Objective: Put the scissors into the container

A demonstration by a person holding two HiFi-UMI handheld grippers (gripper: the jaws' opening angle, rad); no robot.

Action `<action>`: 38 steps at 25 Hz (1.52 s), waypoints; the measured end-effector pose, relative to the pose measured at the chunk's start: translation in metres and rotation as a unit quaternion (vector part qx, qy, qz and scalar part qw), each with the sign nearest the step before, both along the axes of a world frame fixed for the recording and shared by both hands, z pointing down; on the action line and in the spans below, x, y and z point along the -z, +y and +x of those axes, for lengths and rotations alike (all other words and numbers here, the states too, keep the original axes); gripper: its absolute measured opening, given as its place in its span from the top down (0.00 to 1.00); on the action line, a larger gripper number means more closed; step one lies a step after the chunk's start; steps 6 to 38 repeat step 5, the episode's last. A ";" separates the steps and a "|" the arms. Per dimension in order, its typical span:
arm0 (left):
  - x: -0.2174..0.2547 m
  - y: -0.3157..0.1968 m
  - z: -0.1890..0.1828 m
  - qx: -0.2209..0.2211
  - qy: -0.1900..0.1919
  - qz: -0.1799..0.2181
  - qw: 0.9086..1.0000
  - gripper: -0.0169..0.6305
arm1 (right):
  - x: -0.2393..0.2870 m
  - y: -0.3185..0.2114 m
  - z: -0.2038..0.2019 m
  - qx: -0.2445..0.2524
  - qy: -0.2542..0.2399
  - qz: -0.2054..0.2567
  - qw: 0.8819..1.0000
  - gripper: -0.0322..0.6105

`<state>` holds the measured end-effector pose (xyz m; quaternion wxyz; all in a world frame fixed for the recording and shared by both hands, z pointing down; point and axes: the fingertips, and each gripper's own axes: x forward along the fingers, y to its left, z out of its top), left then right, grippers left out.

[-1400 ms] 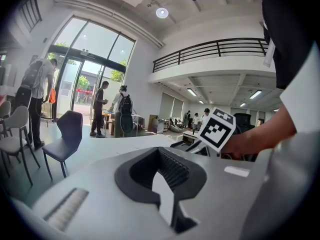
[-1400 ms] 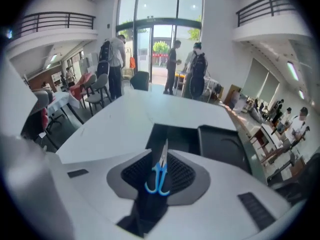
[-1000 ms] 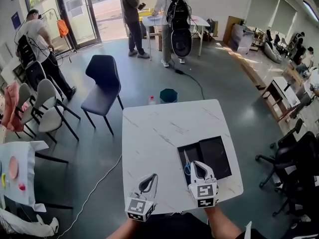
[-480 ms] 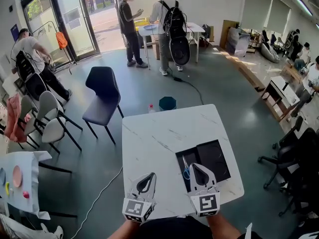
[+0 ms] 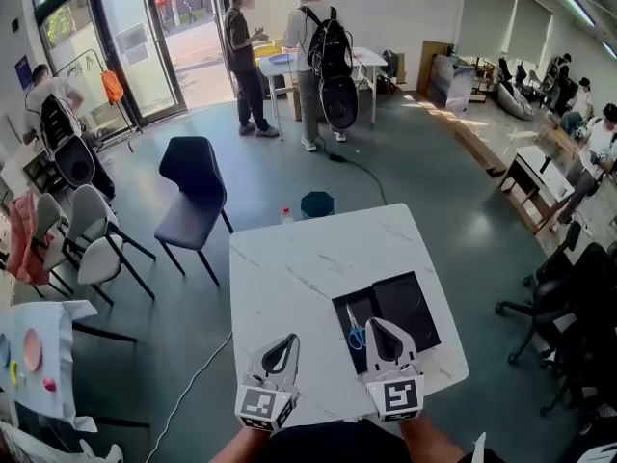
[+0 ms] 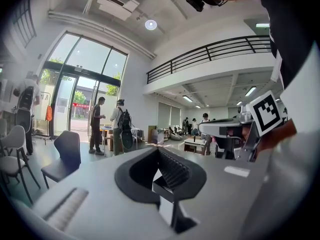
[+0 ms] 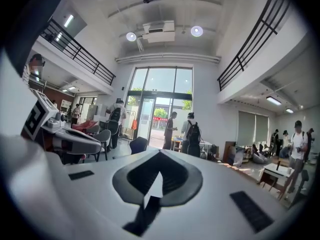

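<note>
The scissors [image 5: 354, 332], with blue handles, lie in the left half of the black container [image 5: 416, 302] on the white marble table [image 5: 299, 268]. My right gripper [image 5: 377, 323] is shut and empty, its tips over the container's near edge, just right of the scissors. My left gripper [image 5: 287, 341] is shut and empty above the table's near edge, left of the container. Both gripper views point up into the room: the left gripper [image 6: 158, 151] and the right gripper [image 7: 160, 153] show closed jaws with nothing between them, and neither table nor scissors.
A dark chair [image 5: 193, 191] and a teal bin [image 5: 316, 204] stand beyond the table's far edge. White chairs [image 5: 92, 244] are at the left, dark office chairs [image 5: 559, 307] at the right. People stand at a far table [image 5: 280, 66].
Both grippers stay almost in place, shut, and the scissors lie still in the container. The head view has shifted a little, and the people at the back have moved slightly.
</note>
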<state>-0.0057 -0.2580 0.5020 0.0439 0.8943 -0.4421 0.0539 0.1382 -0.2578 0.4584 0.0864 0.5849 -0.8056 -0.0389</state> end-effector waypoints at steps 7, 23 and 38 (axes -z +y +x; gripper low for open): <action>-0.005 0.001 0.003 -0.003 -0.001 -0.002 1.000 0.96 | -0.003 0.001 0.002 -0.003 0.004 0.002 1.000 0.94; -0.005 0.001 0.003 -0.003 -0.001 -0.002 1.000 0.96 | -0.003 0.001 0.002 -0.003 0.004 0.002 1.000 0.94; -0.005 0.001 0.003 -0.003 -0.001 -0.002 1.000 0.96 | -0.003 0.001 0.002 -0.003 0.004 0.002 1.000 0.94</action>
